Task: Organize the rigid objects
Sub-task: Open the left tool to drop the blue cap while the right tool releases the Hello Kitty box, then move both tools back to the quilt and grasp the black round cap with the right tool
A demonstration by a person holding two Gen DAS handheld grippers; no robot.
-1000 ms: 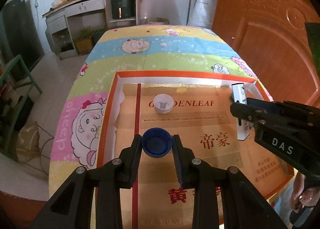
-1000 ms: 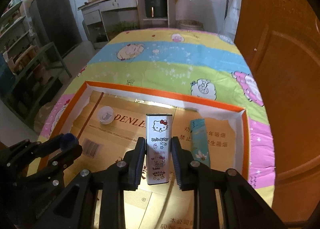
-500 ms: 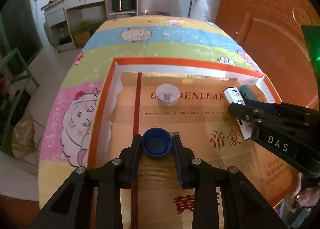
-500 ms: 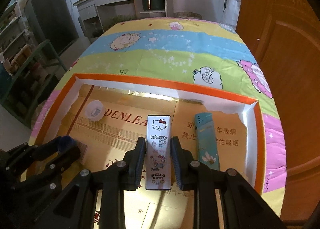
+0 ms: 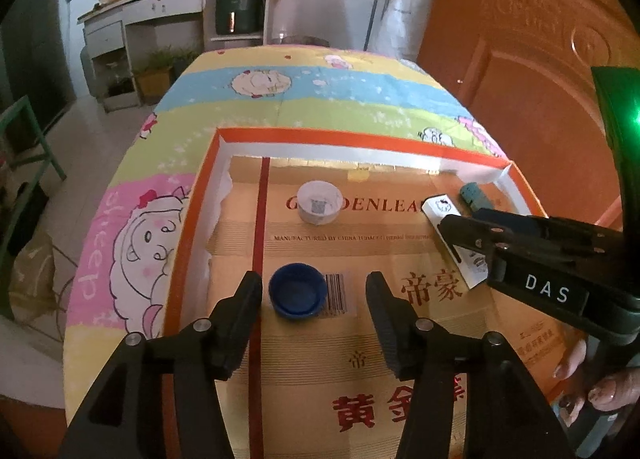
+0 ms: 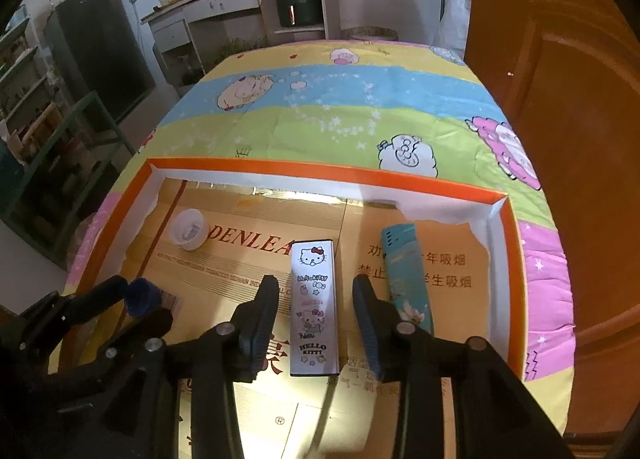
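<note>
Both pieces look just set down inside the shallow orange-rimmed cardboard tray (image 5: 340,137), so the step in hand is the release, and the next move calls for lifting each tool straight clear without nudging anything. The left hand-held gripper (image 5: 314,293) is opening, its jaws spread around the round blue plastic cap (image 5: 297,295) at lower centre of its view. The right hand-held gripper (image 6: 316,309) is opening too, its pads apart from the white cartoon-printed rectangular case (image 6: 314,305) lying between them, beside a teal lighter (image 6: 406,279).

Both grippers, the left gripper (image 5: 314,295) and right gripper (image 6: 315,301), are black plastic with ribbed fingers, silver screws, and a white "DAS" label (image 5: 547,293).
</note>
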